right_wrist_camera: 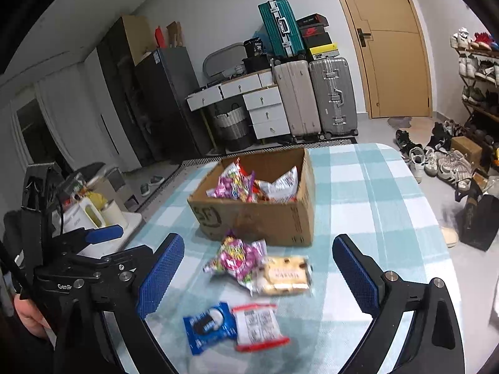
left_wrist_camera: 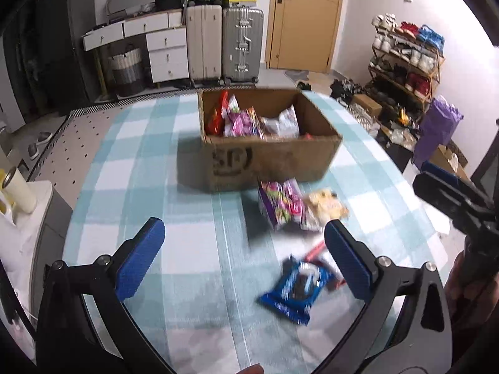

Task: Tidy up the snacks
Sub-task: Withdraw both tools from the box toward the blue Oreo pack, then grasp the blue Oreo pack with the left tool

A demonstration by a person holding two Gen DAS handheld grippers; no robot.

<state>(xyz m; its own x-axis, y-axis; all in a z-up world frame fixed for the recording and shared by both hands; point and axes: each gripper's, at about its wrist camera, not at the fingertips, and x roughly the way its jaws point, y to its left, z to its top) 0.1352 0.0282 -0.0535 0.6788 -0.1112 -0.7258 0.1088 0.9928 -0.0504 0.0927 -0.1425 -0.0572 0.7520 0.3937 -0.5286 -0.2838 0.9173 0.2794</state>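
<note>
My left tool point(left_wrist_camera: 244, 254) is spread wide, its two blue ribbed pads gripping nothing, held above a table point(left_wrist_camera: 149, 187) covered in a pale teal-and-white checked cloth. My right tool point(right_wrist_camera: 258, 272) is spread just as wide and is also empty.

Near the middle of the table sits one open brown cardboard box point(right_wrist_camera: 265, 218), rectangular, with rough matte walls. A dark printed logo on its front reads roughly "SF", though blur makes that uncertain. Inside are crinkly foil snack packets in pink, red and silver-white; they overlap too much to count.

Four snack packets lie loose on the cloth in front of the box. Closest to the box is a shiny pink and purple foil packet point(right_wrist_camera: 238, 257). Touching its right side is a clear wrapper of pale tan biscuits point(right_wrist_camera: 285, 275); its label is too blurred to read. Nearer to me are a glossy blue packet point(right_wrist_camera: 209, 327) picturing a dark sandwich cookie, and just beside it on the right a flat white packet with red edges point(right_wrist_camera: 260, 327) and fine, unreadable print.

In the right wrist view, the black frame of my left tool shows the letters "GenR", cut off.
</note>
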